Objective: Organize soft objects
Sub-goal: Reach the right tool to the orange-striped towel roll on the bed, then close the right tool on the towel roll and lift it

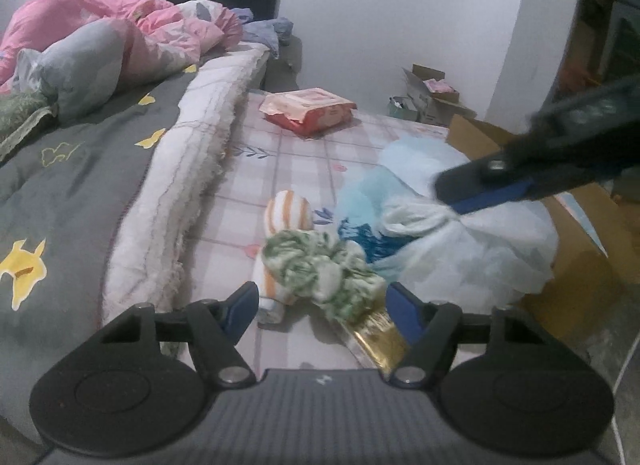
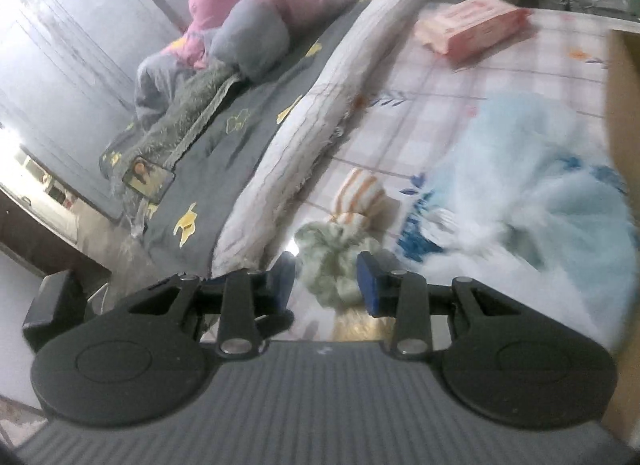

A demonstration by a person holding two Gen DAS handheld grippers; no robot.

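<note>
Left wrist view takes in a bed with a checked sheet (image 1: 304,161), and along its left side a dark grey quilt with yellow shapes (image 1: 72,185) whose white fuzzy underside (image 1: 180,185) is turned up in a long roll. At the head of the bed lies a pink duvet (image 1: 120,33) bunched over a grey pillow (image 1: 84,61). On the right half of the sheet spreads a pale blue and white plastic bag (image 1: 460,249), partly over a cardboard box (image 1: 576,265) beside the bed. Farther up the sheet sits a red and pink wipes pack (image 1: 308,109).

Near the foot of the bed lie the soft things: a rolled orange-striped white towel (image 1: 288,217), and touching it in front a crumpled green-and-white cloth (image 1: 320,269) that lies partly over a gold foil packet (image 1: 380,333).

Left gripper (image 1: 322,305) has its jaws well apart, straddling the near edge of the green-and-white cloth without pressing on it. Right gripper (image 1: 452,201) reaches in from the right, blurred, its tip at a gathered white fold of the bag; in the right wrist view its jaws (image 2: 326,279) stand somewhat apart with nothing clamped between them, the green cloth (image 2: 332,261) showing beyond the gap.
</note>
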